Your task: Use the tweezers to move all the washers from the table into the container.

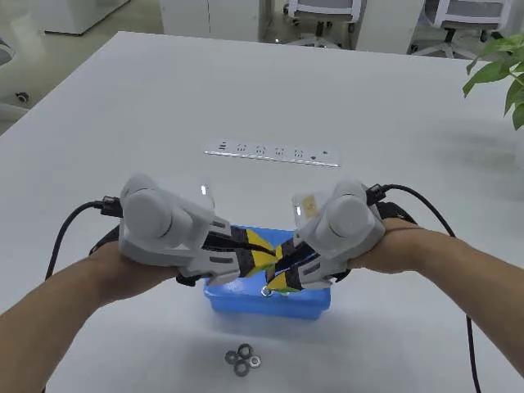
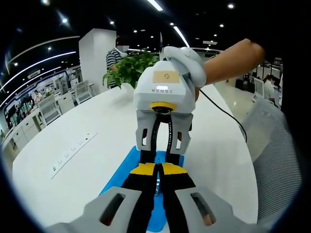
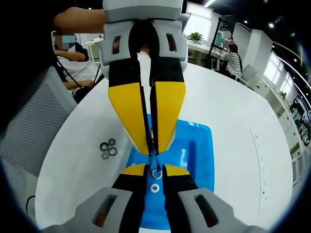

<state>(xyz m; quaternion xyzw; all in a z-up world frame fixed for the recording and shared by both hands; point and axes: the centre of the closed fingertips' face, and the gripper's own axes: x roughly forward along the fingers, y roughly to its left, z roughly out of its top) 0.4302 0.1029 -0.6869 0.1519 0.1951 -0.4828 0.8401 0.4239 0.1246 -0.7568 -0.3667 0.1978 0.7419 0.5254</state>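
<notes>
With your left gripper [image 3: 153,149] clamped on the tweezers [image 3: 154,160] holding a washer [image 3: 156,174] over the container [image 3: 194,145], another washer [image 3: 154,188] lies inside and a cluster [image 1: 243,358] waits on the surface [image 1: 368,123] at the container's 6 o'clock; whether your nearly closed right gripper [image 3: 155,169] grips anything, I cannot tell.

Brand name: "XENSE", in small grey capitals on the white housing of the right gripper [image 2: 156,159], read in the left gripper view.
Sticker: a tan square sticker [image 2: 166,76] on the same housing, just above the brand name; it bears a small dark mark, too small to read.
Power strip: the white power strip [image 1: 271,153] bears small dark marks along its face in the head view; none is legible.
</notes>
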